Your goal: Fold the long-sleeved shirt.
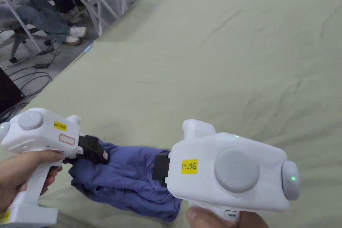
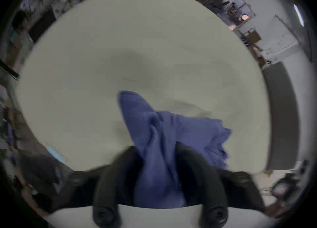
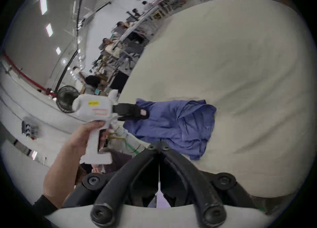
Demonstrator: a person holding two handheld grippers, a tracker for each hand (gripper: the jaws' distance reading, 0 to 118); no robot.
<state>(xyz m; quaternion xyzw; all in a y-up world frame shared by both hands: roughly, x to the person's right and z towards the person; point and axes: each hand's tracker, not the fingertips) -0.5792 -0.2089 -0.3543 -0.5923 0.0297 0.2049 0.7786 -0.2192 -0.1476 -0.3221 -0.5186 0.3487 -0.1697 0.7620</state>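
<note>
The crumpled blue cotton long-sleeved shirt [image 1: 127, 178] lies bunched at the near edge of the tabletop [image 1: 217, 71], draped in pale green cloth. The left tongs [image 2: 157, 147] clench a fold of it. The right tongs [image 3: 159, 148], beside the shirt, look clenched, apparently on its edge. Lifting the bunch could tangle the sleeves or slip it off that edge. Each handle carries a small yellow sticker.

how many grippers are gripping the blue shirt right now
2: the left gripper clamps the blue shirt at its left end, the right gripper pinches its near edge.
</note>
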